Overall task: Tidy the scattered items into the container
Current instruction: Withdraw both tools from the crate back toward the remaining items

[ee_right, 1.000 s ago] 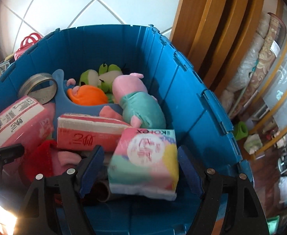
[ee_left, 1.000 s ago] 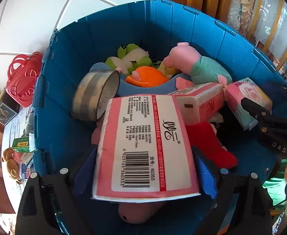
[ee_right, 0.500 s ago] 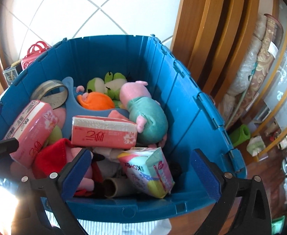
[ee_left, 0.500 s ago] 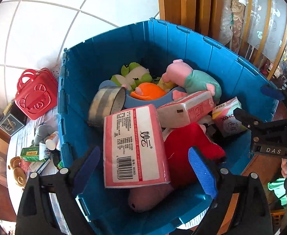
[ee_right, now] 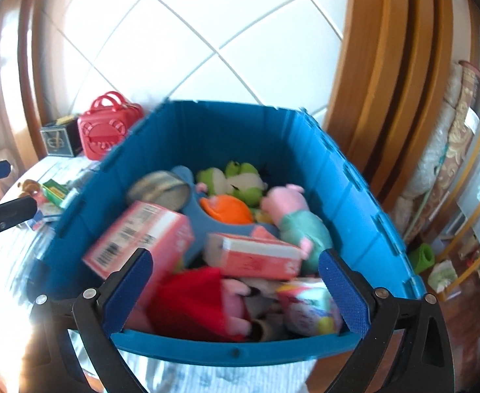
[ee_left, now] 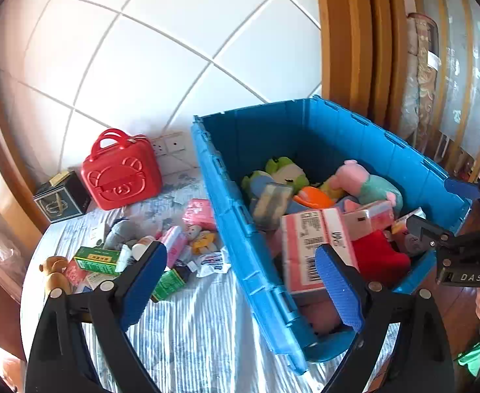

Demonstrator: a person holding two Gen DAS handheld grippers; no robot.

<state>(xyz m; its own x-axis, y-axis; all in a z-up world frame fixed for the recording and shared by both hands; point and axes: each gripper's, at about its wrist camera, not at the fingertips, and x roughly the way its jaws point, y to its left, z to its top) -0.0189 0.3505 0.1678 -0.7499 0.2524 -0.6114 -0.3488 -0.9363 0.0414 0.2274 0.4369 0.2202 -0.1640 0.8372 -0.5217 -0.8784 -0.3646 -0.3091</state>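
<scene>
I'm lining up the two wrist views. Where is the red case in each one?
Left wrist: red case at left of centre, against the tiled wall, left of the blue bin.
Right wrist: red case at upper left, beyond the bin's far left corner.
Shared landmark: the dark box just left of it.

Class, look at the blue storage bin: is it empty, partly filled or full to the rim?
Partly filled. The blue storage bin holds plush toys and tissue packs heaped low, and its inner walls stay bare above them.
</scene>
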